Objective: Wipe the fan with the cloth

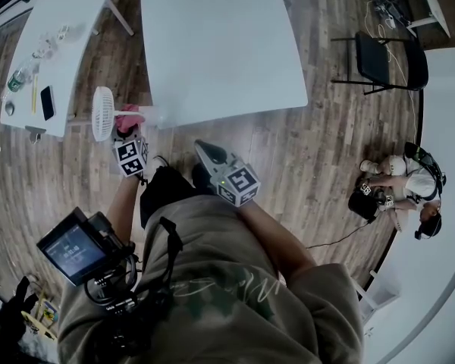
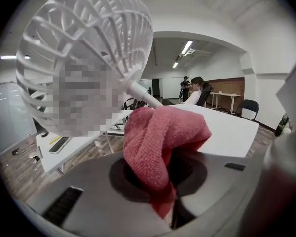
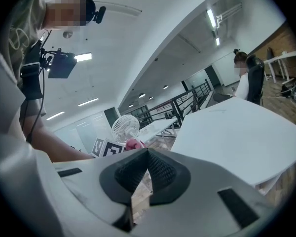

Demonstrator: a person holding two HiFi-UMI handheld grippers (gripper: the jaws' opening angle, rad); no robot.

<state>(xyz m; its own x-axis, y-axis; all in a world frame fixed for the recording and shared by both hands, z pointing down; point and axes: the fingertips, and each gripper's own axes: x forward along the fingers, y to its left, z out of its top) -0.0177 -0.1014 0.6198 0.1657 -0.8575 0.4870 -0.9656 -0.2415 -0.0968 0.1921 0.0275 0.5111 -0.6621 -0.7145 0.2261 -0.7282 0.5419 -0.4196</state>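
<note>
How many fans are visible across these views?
1. The white fan is just in front of the left gripper, its stem running behind the pink cloth that gripper holds. No other shows.

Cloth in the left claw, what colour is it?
Pinkish red. The cloth shows best in the left gripper view.

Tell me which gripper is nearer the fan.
Left. The left gripper, shut on the cloth, is right at the stem of the fan; the right gripper, shut and empty, hangs well apart from it.
</note>
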